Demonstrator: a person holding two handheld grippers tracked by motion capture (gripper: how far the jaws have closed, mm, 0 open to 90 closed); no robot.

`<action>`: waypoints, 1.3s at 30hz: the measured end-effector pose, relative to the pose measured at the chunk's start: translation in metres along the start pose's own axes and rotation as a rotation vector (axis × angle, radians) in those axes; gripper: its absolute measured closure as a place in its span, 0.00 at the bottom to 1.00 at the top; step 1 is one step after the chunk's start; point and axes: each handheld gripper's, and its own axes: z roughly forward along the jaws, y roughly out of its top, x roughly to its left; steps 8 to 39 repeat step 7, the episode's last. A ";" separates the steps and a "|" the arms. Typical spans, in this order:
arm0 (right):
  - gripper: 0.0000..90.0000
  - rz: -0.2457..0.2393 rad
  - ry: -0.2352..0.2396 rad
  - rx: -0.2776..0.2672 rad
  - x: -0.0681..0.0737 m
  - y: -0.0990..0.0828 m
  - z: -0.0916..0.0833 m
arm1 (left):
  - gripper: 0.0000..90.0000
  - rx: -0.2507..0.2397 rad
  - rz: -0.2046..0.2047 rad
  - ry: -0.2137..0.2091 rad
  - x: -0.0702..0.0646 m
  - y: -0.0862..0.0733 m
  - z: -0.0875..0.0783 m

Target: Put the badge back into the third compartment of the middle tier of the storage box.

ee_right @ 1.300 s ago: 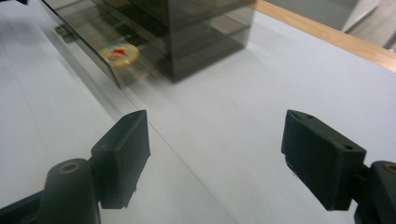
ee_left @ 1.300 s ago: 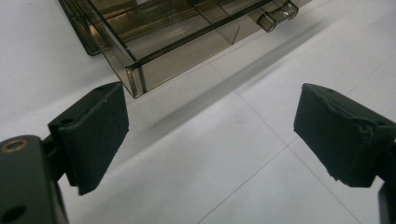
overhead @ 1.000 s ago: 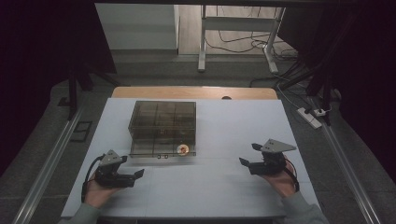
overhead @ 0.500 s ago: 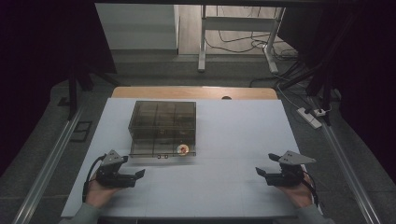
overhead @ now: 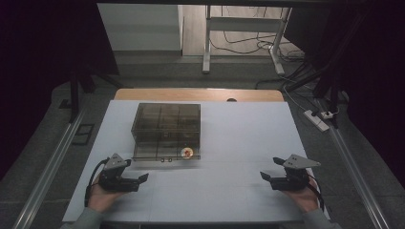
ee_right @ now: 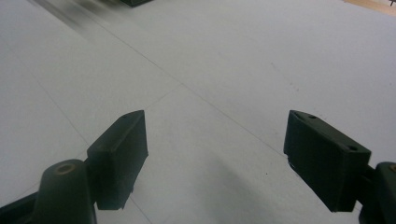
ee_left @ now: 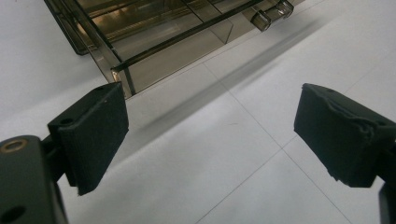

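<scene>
Left gripper (overhead: 141,180): jaws wide apart, nothing between them, just bare white table (overhead: 239,143) showing through the gap in the left gripper view (ee_left: 210,135). It sits low over the near left part of the table, held from behind by the left hand (overhead: 102,198), jaws pointing inward toward the table's middle, cable looping off its outer side. Right gripper (overhead: 265,177): same story, jaws spread wide and empty, only white tabletop with faint seam lines between them in the right gripper view (ee_right: 215,149). It's over the near right part of the table, in the right hand (overhead: 305,198), jaws pointing inward at the left gripper; grey three-cornered plate visible on top. The two grippers are well apart, roughly level with each other. Smoky transparent compartment box (overhead: 166,125) lies left of centre, farther from the person than both grippers, divided into a grid of cells; its near corner and a front latch show at the top of the left gripper view (ee_left: 154,32). Left gripper is near the box's front left corner but clear of it, no contact. Small round orange-and-white item (overhead: 186,152) sits at the front edge of the box, right end; can't tell whether it's inside the front strip or just on it. Right gripper is well away from box and item.
</scene>
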 end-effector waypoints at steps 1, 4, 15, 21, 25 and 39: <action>0.24 0.001 0.001 -0.001 0.000 0.000 0.000 | 0.11 0.000 0.001 0.001 0.000 0.000 0.000; 0.24 0.002 0.004 -0.004 0.000 0.000 0.000 | 0.11 0.002 0.001 0.003 0.000 0.000 0.000; 0.24 0.000 0.004 -0.004 0.000 0.000 0.000 | 0.11 0.002 0.002 0.007 0.000 0.000 0.000; 0.24 0.000 0.004 -0.004 0.000 0.000 0.000 | 0.11 0.002 0.002 0.007 0.000 0.000 0.000; 0.24 0.000 0.004 -0.004 0.000 0.000 0.000 | 0.11 0.002 0.002 0.007 0.000 0.000 0.000; 0.24 0.000 0.004 -0.004 0.000 0.000 0.000 | 0.11 0.002 0.002 0.007 0.000 0.000 0.000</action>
